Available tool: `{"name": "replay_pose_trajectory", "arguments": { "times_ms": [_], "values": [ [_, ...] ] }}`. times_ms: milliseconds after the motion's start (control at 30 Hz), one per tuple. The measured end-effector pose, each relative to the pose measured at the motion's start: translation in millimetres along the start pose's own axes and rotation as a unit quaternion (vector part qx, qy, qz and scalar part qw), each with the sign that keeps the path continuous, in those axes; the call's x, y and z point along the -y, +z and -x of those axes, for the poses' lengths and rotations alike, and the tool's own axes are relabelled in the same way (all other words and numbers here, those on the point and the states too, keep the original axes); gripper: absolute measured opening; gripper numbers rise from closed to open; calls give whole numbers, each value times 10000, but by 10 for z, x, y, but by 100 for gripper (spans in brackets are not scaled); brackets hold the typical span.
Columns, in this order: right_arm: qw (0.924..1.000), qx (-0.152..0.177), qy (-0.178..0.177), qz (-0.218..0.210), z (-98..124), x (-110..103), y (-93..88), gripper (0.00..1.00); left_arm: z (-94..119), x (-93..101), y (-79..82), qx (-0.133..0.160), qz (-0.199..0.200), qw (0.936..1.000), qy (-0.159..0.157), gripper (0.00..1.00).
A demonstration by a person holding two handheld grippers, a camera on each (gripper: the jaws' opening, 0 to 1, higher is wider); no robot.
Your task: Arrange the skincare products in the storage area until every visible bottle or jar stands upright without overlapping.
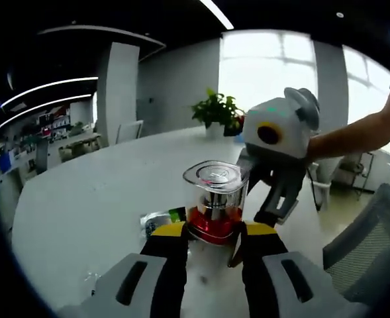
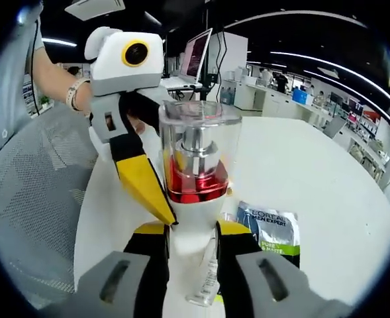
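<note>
Item: pump bottle (image 2: 198, 165), clear cap over a red collar, white body below, held off the white worktop (image 1: 89, 192) between both tools. Right tongs (image 2: 193, 248): clenched on the white lower body of the bottle, yellow-tipped jaws pressed to either side. Left tongs (image 1: 211, 233): yellow tips set against the red collar from both sides, apparently gripping it; in the right gripper view the same tool enters from the left with one yellow jaw lying along the bottle's flank. The right tool also shows in the left gripper view, white housing just behind and to the right of the cap. Bottle attitude: roughly upright relative to both views, though true vertical cannot be judged from tilting cameras. Secondary item: a L'Oréal Men Expert sachet (image 2: 271, 232), lying flat on the worktop just beside the bottle. Background: potted plant (image 1: 216, 111) at the far edge of the worktop. Step in hand, as judged: transfer or righting of the bottle between tools, prior to placement. Next move calls for: one tool yielding its grip, then setting the base squarely on bare worktop, clear of the sachet, so nothing overlaps.
</note>
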State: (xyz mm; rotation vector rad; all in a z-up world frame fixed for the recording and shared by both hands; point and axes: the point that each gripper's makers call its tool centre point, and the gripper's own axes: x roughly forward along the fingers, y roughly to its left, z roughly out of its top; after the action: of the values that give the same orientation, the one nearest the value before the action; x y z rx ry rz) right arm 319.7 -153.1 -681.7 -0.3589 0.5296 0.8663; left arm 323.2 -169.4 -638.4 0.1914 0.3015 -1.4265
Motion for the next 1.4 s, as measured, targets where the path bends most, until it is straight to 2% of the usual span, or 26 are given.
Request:
{"name": "replay_pose_trajectory", "arguments": {
  "times_ms": [233,567,633,767,867,1067,1400],
  "values": [
    [9997,-172,110,112,3,11,-3,27,-12,-16,3,2,147,9993,352,28],
    [9999,-131,-3,-79,34,-31,-20,29,4,6,-1,8,150,9993,348,29],
    [9998,-154,-32,-82,40,-51,-32,30,-2,4,8,16,35,9994,338,30],
    [9997,-164,-132,-149,53,-47,-53,33,4,36,17,21,37,9997,256,39],
    [9993,-170,-243,-210,70,-40,-69,37,22,46,-8,-46,17,9999,164,41],
    [9984,-125,-390,-386,109,-41,-77,44,113,-64,15,-59,79,9996,261,50],
    [9962,-100,-595,-622,178,-63,-38,57,298,-73,12,-199,-69,9995,246,69]
  ]
}}
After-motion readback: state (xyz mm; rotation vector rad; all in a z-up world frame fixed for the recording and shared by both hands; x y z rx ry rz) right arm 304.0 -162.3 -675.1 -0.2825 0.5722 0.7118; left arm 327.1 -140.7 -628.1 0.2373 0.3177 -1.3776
